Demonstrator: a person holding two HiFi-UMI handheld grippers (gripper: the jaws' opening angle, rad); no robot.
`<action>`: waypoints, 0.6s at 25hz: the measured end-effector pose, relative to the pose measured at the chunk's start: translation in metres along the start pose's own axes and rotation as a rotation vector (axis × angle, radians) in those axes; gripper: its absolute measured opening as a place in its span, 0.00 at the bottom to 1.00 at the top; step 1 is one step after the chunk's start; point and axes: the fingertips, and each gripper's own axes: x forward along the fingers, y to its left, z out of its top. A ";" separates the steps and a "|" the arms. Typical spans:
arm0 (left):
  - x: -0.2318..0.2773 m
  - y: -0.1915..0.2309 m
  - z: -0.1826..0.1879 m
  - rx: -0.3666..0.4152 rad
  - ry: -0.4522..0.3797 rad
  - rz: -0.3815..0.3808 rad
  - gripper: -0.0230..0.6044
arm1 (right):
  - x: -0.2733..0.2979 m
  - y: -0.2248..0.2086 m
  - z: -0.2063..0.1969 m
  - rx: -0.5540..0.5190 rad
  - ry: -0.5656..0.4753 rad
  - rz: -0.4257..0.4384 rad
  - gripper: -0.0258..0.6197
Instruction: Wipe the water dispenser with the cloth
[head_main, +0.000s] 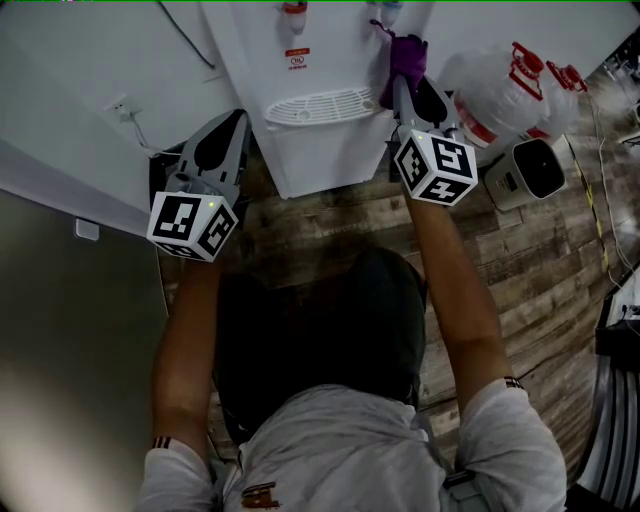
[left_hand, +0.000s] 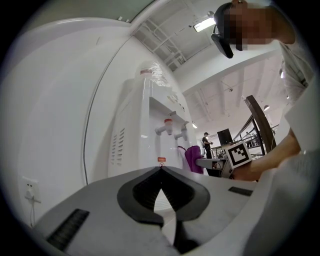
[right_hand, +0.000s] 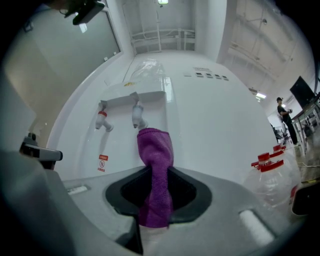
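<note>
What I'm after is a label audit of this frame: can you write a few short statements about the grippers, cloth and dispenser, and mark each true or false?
1. The right gripper holds the cloth. True.
2. The left gripper holds a second cloth. False: its jaws are together with nothing between them.
3. The dispenser has two taps. True.
4. The bottles stand on the person's left of the dispenser. False: they are on the right, beside the right gripper.
5. The cloth is white. False: it is purple.
</note>
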 end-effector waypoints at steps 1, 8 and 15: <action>0.001 -0.001 0.000 0.000 0.001 -0.001 0.03 | -0.002 -0.005 0.001 -0.001 -0.001 -0.004 0.19; 0.004 -0.001 -0.005 0.002 0.013 0.001 0.03 | -0.006 -0.031 -0.001 -0.022 0.007 -0.024 0.19; 0.001 0.007 -0.012 -0.002 0.022 0.017 0.03 | -0.011 -0.048 -0.008 -0.037 0.030 -0.048 0.19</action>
